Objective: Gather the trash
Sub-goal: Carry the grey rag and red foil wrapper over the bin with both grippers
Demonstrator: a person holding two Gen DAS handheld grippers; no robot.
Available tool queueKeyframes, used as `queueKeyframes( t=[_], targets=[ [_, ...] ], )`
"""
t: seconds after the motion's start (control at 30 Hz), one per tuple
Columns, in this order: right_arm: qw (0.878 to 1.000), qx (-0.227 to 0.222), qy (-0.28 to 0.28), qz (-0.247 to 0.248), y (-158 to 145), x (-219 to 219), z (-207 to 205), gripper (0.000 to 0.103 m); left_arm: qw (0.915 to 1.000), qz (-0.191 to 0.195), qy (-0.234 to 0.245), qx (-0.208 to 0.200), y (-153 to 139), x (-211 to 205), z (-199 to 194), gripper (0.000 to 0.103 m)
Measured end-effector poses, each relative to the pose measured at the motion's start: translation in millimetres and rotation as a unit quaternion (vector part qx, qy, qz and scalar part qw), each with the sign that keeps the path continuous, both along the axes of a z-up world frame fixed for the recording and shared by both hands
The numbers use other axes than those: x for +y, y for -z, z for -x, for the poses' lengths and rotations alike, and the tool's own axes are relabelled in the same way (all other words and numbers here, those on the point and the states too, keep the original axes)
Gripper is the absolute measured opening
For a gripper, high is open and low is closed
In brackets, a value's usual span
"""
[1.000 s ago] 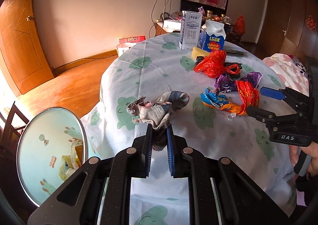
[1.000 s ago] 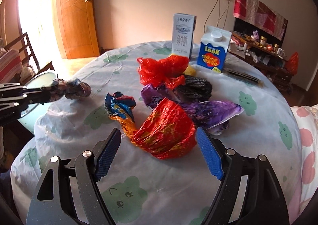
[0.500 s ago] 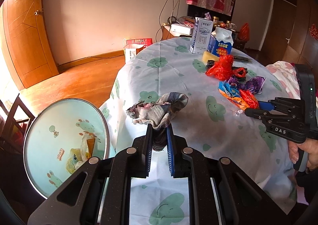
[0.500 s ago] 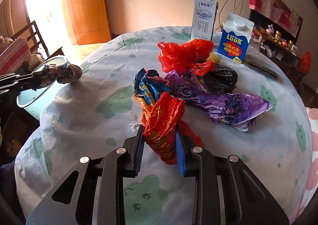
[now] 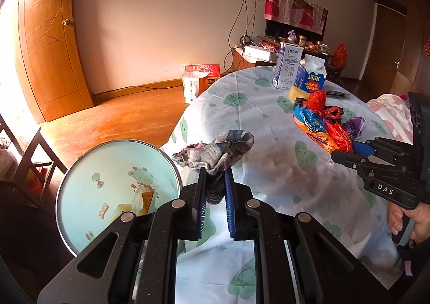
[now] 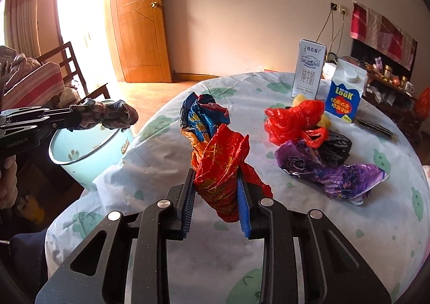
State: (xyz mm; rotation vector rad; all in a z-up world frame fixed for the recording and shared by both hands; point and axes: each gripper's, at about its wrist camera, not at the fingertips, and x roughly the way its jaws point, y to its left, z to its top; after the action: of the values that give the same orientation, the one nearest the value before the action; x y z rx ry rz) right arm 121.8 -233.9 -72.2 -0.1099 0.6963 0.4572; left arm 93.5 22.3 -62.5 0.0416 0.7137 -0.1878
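Left gripper [image 5: 215,180]: clamped tight on a crumpled grey patterned rag [image 5: 219,149], which sticks up and out past the fingertips, clear of the table.
Right gripper [image 6: 216,191]: its jaws have just been closing and now pinch a red and orange foil wrapper [image 6: 223,169]; the blue crinkled end of that wrapper stands up behind the red part.
Rag's place: in the right wrist view it hangs beyond the table edge, over the rim of the bin [image 6: 80,154].
Bin: pale blue with cartoon prints, on the floor just beside the table; in the left wrist view some yellow and white scraps [image 5: 139,200] lie inside.
Table [image 5: 268,126]: round, under a white cloth printed with green smiling shapes.
Trash on the cloth: 1 red plastic bag [image 6: 295,121], 1 black crinkled bag [image 6: 336,148] touching it, 1 purple wrapper [image 6: 338,175] in front of both.
Cartons: 1 tall white milk box [image 6: 309,70] and 1 blue and white carton [image 6: 345,93], both upright at the far side, with something yellow [image 6: 298,99] just in front.
Person: 1 hand [image 5: 408,220] around the right gripper's handle, at the edge of the left wrist view.
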Motion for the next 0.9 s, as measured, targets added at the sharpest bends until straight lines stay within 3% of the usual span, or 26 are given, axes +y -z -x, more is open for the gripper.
queueKeyframes(
  t=[0.9],
  targets=[
    [0.996, -0.031, -0.078, 0.008, -13, 115, -40, 0.029, 0.994, -0.02, -0.107, 0.003, 17, 92, 6, 0.012]
  ],
)
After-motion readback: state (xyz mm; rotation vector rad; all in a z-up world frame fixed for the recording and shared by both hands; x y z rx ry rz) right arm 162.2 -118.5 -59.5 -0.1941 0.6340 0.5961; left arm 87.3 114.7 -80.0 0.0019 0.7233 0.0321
